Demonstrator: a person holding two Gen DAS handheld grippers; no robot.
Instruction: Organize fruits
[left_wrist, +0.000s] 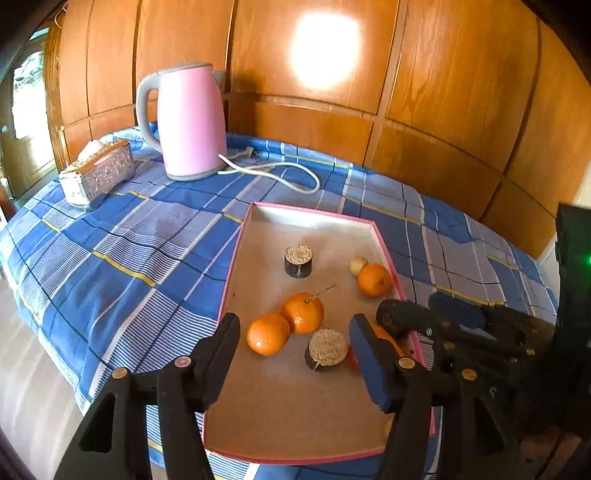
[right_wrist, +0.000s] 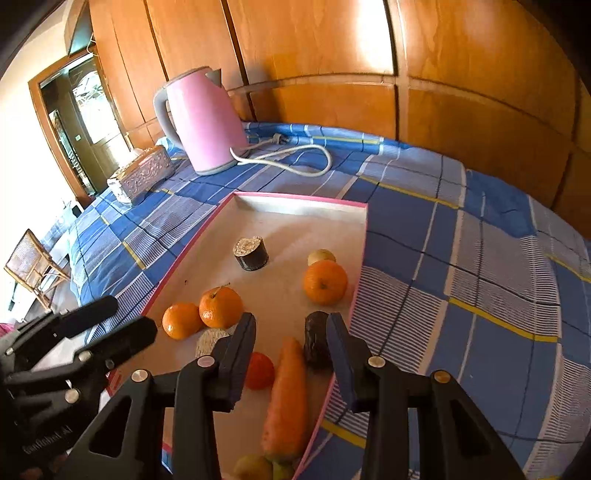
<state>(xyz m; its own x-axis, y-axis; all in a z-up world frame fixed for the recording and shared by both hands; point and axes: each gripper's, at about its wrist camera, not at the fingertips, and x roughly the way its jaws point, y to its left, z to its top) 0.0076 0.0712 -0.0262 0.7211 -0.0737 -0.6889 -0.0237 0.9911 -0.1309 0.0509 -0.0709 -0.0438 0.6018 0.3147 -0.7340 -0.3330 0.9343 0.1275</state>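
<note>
Orange carrot (right_wrist: 286, 398) in tray (right_wrist: 295, 208), beneath parted right tool (right_wrist: 291, 328).

I find the far half of the pink-rimmed tray (left_wrist: 312, 210) mostly open floor; only one dark round block (left_wrist: 298, 261) stands there. Mid-tray, two oranges (left_wrist: 286, 323) touching each other and a second block (left_wrist: 327, 349) crowd the path ahead of my left gripper (left_wrist: 295, 354). A third orange (right_wrist: 325, 281) and a small pale fruit (right_wrist: 321, 256) sit against the right wall. Near my right gripper (right_wrist: 291, 354), the carrot (right_wrist: 286, 398), a tomato (right_wrist: 260, 371) and a dark piece (right_wrist: 317, 343) fill the corner. The kettle (left_wrist: 190, 122) and its cord (left_wrist: 280, 173) obstruct the cloth beyond.
</note>
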